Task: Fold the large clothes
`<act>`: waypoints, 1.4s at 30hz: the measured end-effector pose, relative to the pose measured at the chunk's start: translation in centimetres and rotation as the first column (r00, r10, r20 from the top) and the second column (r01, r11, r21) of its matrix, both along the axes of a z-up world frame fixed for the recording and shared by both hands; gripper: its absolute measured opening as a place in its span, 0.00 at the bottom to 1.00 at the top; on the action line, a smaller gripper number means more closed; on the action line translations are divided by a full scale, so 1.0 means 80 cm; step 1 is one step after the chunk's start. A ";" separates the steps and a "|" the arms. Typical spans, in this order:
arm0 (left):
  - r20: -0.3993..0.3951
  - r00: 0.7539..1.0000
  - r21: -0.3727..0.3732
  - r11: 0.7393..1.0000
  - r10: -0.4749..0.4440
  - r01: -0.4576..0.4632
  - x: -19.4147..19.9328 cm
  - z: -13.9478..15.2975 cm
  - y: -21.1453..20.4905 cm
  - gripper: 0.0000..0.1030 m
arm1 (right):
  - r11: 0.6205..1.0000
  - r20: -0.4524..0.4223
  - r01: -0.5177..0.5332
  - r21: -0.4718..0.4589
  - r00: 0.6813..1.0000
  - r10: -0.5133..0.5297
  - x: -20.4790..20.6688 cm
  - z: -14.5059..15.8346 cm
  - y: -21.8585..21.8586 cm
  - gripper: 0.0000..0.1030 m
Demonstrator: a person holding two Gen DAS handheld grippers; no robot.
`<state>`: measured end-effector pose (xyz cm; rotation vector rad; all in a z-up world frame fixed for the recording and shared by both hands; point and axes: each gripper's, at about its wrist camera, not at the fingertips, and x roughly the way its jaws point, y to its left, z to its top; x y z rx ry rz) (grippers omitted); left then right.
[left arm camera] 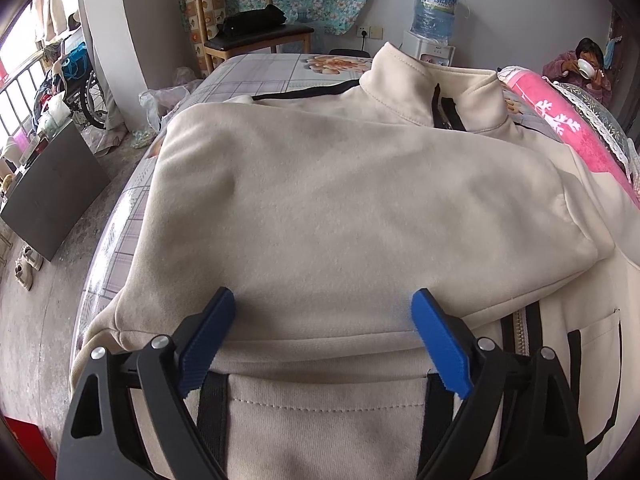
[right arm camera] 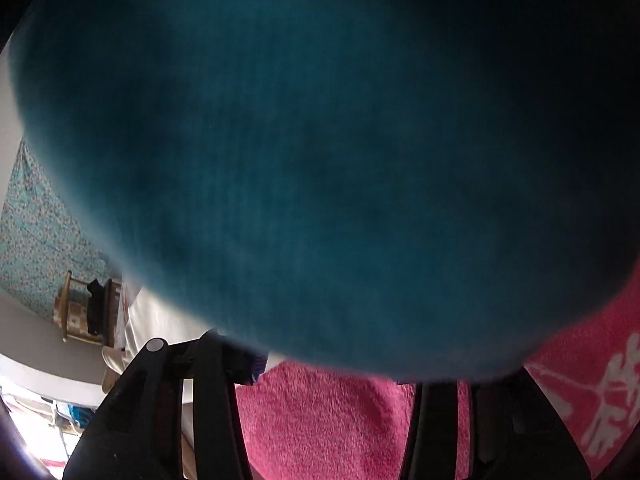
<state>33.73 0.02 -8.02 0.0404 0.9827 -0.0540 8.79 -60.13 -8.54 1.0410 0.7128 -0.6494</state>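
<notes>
The large cream fleece jacket with black zip trim (left arm camera: pixel 352 200) was spread across the checked floral bedsheet (left arm camera: pixel 256 70), its collar turned away from the camera and one side folded over the front. Along its right edge a pink towelling blanket with white flowers (left arm camera: pixel 560 120) was laid. The left gripper (left arm camera: pixel 324 332) was held just above the jacket's folded edge, blue pads (left arm camera: pixel 436 336) set wide apart with nothing clamped between them. In the right wrist view, nearly everything was blocked by a blurred dark teal cloth (right arm camera: pixel 320 152); the right gripper's fingertips were hidden behind it, so its state could not be told. Further off, a wooden chair (left arm camera: pixel 248 36) and a water dispenser (left arm camera: pixel 432 20) were seen
</notes>
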 end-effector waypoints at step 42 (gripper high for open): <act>-0.029 0.991 -0.309 0.941 0.134 -0.136 -0.064 0.056 0.179 0.19 | -0.041 -0.260 -0.918 -0.396 0.069 0.963 0.316 0.087 0.655 0.70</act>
